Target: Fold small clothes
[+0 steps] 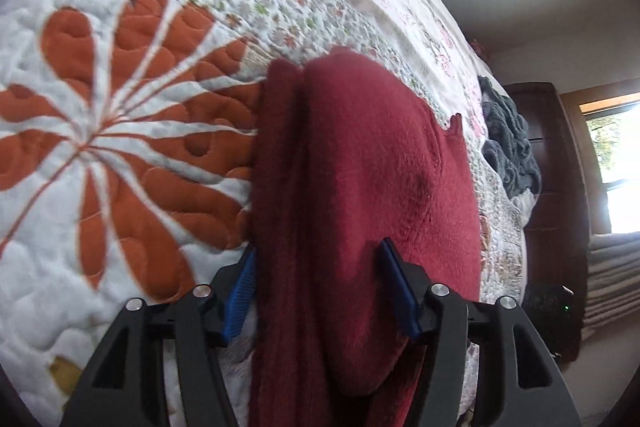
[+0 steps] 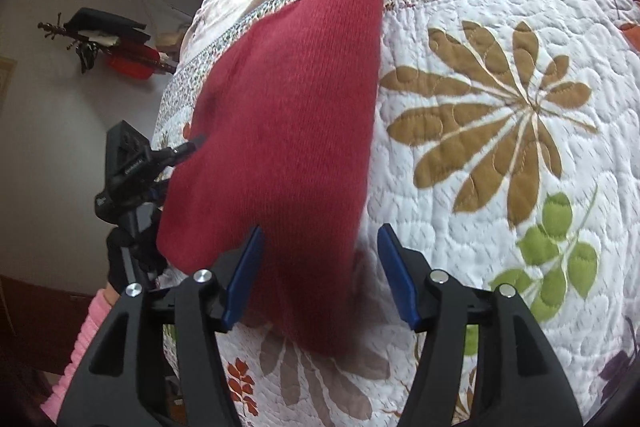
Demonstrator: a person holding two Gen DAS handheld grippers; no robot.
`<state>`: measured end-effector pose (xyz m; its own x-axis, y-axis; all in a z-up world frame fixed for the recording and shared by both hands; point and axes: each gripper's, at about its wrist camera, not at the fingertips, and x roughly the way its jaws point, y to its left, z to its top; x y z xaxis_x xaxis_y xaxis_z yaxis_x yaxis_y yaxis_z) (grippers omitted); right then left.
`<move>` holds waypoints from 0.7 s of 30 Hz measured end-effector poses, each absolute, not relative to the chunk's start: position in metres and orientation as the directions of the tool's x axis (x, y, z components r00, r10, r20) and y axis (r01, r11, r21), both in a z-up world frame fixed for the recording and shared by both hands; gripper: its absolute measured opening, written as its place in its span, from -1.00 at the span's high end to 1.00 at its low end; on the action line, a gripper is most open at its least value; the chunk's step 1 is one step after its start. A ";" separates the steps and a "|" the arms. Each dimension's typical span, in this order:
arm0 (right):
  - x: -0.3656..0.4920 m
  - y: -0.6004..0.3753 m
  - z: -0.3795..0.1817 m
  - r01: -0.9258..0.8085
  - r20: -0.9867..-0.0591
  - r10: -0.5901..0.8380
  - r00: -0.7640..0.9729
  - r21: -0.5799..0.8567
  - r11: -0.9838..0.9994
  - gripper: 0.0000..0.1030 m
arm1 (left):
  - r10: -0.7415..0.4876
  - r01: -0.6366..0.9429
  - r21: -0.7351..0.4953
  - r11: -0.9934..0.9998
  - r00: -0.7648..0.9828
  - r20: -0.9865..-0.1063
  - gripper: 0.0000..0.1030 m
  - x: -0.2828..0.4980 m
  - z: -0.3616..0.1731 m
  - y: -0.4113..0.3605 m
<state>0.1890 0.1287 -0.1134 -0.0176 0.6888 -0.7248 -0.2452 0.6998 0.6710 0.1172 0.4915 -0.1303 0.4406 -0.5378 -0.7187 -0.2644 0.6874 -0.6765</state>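
Floral quilt point(image 2: 500, 27) on bed filling both frames, serving as folding surface. Red knit sweater point(image 2: 288, 99) lying mid-frame, cuff toward top, likely being doubled lengthwise. Left gripper point(image 1: 318, 287) jaws standing wide around bunched red folds, not visibly pinching. Right gripper point(image 2: 320, 275) jaws also gaping wide over sweater's lower edge. Grey knit garment point(image 1: 508, 147) waiting at right edge of left wrist view, well apart. Pink sleeve point(image 2: 84, 343) showing lower left.
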 end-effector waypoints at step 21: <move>0.232 0.132 -0.109 -0.207 -0.598 0.800 -0.057 0.791 0.576 0.19 | -0.591 -0.105 -0.700 0.706 0.458 -0.664 0.26 0.106 -0.095 0.430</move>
